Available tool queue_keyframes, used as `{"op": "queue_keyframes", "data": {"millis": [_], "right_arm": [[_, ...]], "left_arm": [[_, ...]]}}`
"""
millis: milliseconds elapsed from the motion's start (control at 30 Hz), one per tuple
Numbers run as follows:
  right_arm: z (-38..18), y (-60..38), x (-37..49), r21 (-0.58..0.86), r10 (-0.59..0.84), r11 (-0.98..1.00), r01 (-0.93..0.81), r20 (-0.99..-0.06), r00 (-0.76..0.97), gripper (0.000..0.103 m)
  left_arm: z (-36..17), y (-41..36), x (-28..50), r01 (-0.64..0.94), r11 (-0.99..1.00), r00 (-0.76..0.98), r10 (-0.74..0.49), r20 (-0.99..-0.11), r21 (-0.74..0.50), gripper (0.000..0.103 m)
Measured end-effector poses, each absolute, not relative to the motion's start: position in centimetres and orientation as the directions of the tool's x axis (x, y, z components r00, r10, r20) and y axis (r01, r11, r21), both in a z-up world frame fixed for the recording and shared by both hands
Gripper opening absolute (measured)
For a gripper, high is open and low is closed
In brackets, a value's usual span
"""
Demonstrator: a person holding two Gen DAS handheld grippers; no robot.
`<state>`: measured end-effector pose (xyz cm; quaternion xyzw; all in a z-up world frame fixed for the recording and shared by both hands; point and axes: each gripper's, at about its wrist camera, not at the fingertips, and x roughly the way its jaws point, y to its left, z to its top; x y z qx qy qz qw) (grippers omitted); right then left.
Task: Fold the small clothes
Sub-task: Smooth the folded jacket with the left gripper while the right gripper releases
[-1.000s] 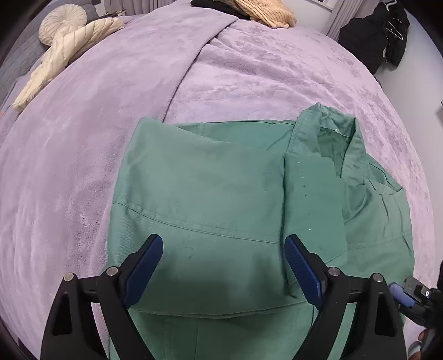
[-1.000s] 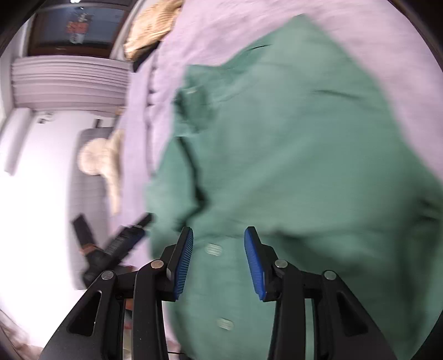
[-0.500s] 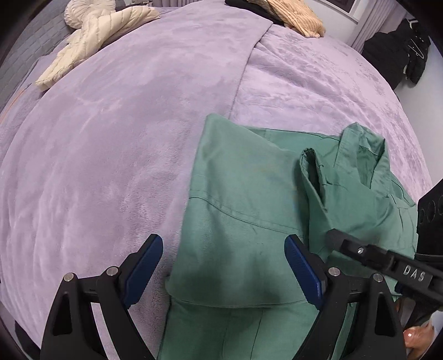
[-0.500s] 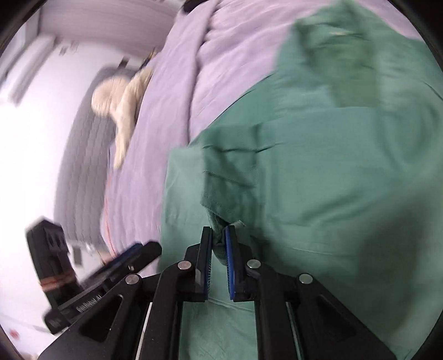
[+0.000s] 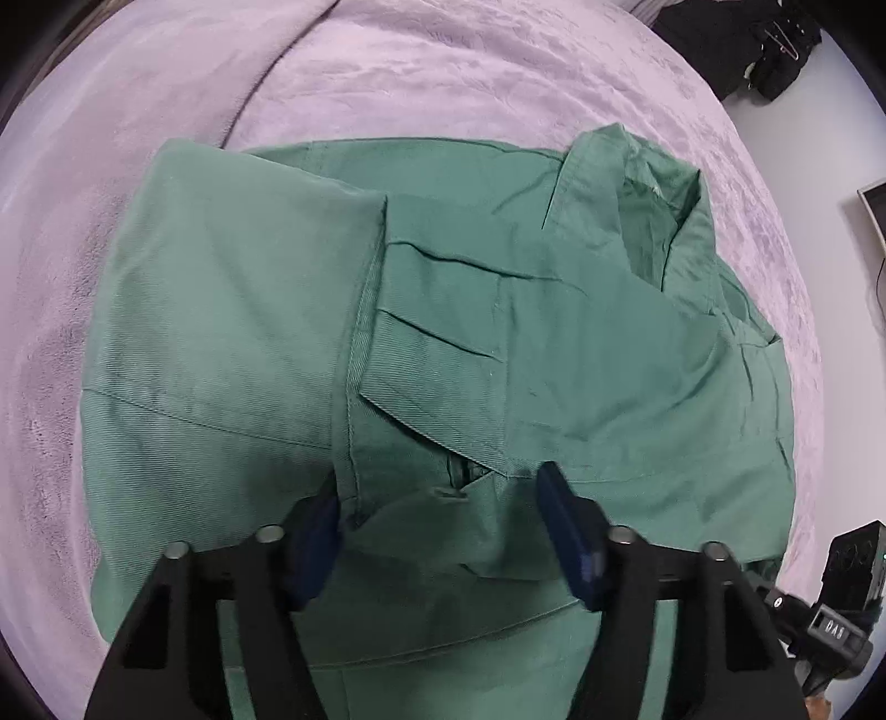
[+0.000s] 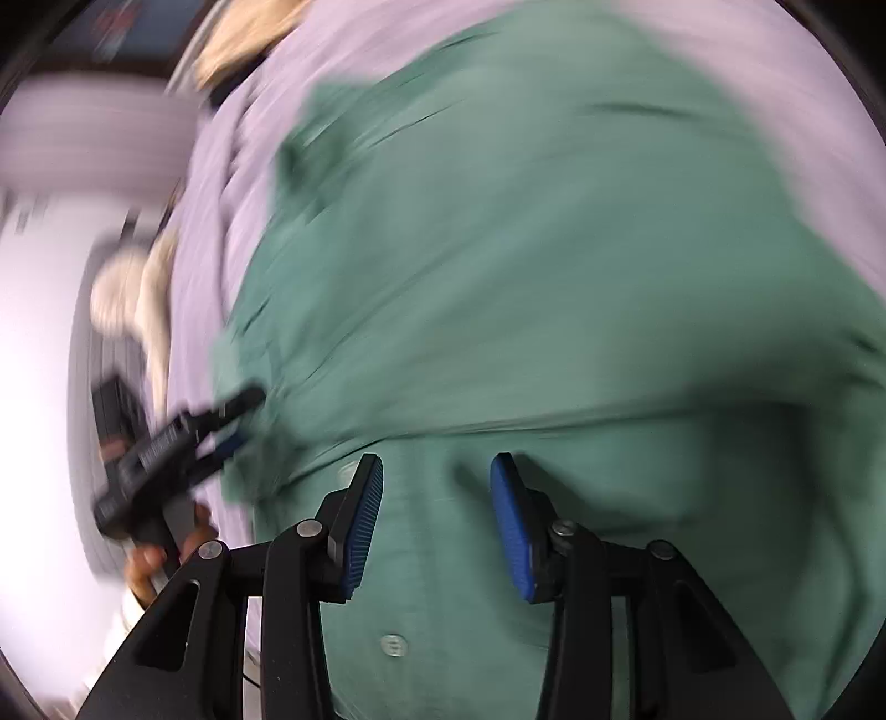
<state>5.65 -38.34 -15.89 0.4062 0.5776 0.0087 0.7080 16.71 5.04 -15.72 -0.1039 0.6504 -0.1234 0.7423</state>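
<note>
Released since half a second ago: right gripper (image 6: 436,518), then clenched on a pinch of green cloth, now spread wide with nothing between the pads. Swung back over the garment too: left gripper (image 5: 440,531), jaws apart and empty, pads pressing low against the green shirt (image 5: 443,343) either side of a folded cuff (image 5: 437,382).

Laid inward across the chest, both sleeves, presumably to narrow the shirt before a fold from hem toward collar. Probably hovering low at the near edge for that reason, both grippers, ready to take the hem. Spread on the lilac bed (image 5: 498,83), shirt roughly central, collar (image 5: 626,183) pointing toward the far edge, bare blanket showing on every side.

Sharp from the left wrist: sleeve layers, cuff seams, collar, dark clothes (image 5: 736,44) hanging beyond the far right corner, and the right gripper's body at lower right. Smeared by motion from the right wrist, yet alone in showing a shirt button (image 6: 392,645) near the placket, the left gripper gripped in a hand (image 6: 160,559) at the shirt's side, and cream fabric (image 6: 133,299) near the bed's head.
</note>
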Motion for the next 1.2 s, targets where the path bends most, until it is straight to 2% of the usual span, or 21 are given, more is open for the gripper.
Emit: {"op": "queue_keyframes", "data": {"millis": [33, 67, 100, 133, 267, 367, 467, 500, 600, 700, 800, 900, 1067, 1100, 1133, 1167, 1200], "right_arm": [[-16.2, -40.3, 4.7, 0.581, 0.463, 0.633, 0.512, -0.814, 0.352, 0.046], [-16.4, -41.5, 4.3, 0.584, 0.452, 0.604, 0.542, -0.812, 0.37, 0.046], [-16.4, -42.8, 4.0, 0.597, 0.444, 0.575, 0.559, -0.802, 0.399, 0.041], [-15.9, -43.7, 4.0, 0.608, 0.427, 0.563, 0.56, -0.794, 0.433, 0.005], [-13.6, -45.8, 4.8, 0.569, 0.337, 0.661, 0.488, -0.807, 0.485, 0.003], [-15.0, -46.1, 4.5, 0.515, 0.335, 0.701, 0.494, -0.849, 0.409, 0.003], [-16.8, -45.6, 4.2, 0.482, 0.343, 0.721, 0.497, -0.872, 0.349, 0.003], [-17.0, -45.5, 4.2, 0.492, 0.359, 0.714, 0.499, -0.868, 0.342, 0.003], [-16.2, -45.4, 3.4, 0.488, 0.396, 0.733, 0.474, -0.873, 0.286, 0.009], [-13.1, -44.3, 3.4, 0.542, 0.45, 0.76, 0.358, -0.837, 0.311, 0.012], [-10.3, -45.4, 5.0, 0.543, 0.417, 0.782, 0.306, -0.821, 0.389, 0.057], [-10.2, -47.3, 8.8, 0.523, 0.367, 0.789, 0.322, -0.822, 0.436, 0.057], [-14.3, -50.4, 14.9, 0.5, 0.351, 0.768, 0.4, -0.852, 0.389, 0.056], [-15.3, -50.5, 15.7, 0.506, 0.367, 0.759, 0.41, -0.852, 0.373, 0.052], [-15.8, -50.5, 16.3, 0.51, 0.377, 0.754, 0.413, -0.852, 0.364, 0.023], [-15.9, -50.3, 16.7, 0.513, 0.382, 0.756, 0.406, -0.85, 0.363, 0.006], [-15.7, -50.1, 16.9, 0.508, 0.377, 0.767, 0.393, -0.852, 0.364, 0.005]], "left_arm": [[-15.7, 4.8, 16.7, 0.059, 0.948, 0.12, -0.318, -0.94, -0.313, 0.025], [-15.6, 4.7, 16.7, 0.068, 0.94, 0.108, -0.341, -0.934, -0.336, 0.02], [-15.2, 4.6, 16.6, 0.071, 0.935, 0.113, -0.354, -0.928, -0.347, 0.019], [-14.5, 4.6, 16.3, 0.087, 0.933, 0.131, -0.359, -0.924, -0.35, 0.018], [-13.0, 4.6, 14.2, 0.113, 0.92, 0.159, -0.389, -0.907, -0.375, 0.018], [-14.9, 4.3, 13.2, 0.104, 0.939, 0.127, -0.338, -0.932, -0.327, 0.018], [-15.4, 4.9, 12.9, 0.07, 0.934, 0.132, -0.357, -0.925, -0.35, 0.019], [-14.9, 5.3, 12.8, 0.058, 0.936, 0.139, -0.351, -0.926, -0.346, 0.025], [-12.9, 6.3, 12.6, 0.073, 0.963, 0.189, -0.269, -0.945, -0.259, 0.045], [-11.0, 7.4, 12.6, 0.091, 0.981, 0.242, -0.187, -0.952, -0.17, 0.046], [-10.0, 7.7, 13.6, 0.084, 0.984, 0.269, -0.177, -0.947, -0.16, 0.046], [-10.3, 6.3, 14.8, 0.088, 0.986, 0.278, -0.162, -0.947, -0.142, 0.046], [-12.2, 3.2, 15.6, 0.1, 0.988, 0.265, -0.14, -0.954, -0.118, 0.046], [-12.5, 2.9, 15.6, 0.102, 0.988, 0.262, -0.138, -0.955, -0.115, 0.046], [-12.6, 2.6, 15.6, 0.103, 0.989, 0.263, -0.134, -0.956, -0.11, 0.046], [-12.8, 2.3, 15.6, 0.104, 0.989, 0.265, -0.127, -0.956, -0.103, 0.046], [-13.0, 2.2, 15.6, 0.106, 0.99, 0.269, -0.114, -0.956, -0.089, 0.046]]}}
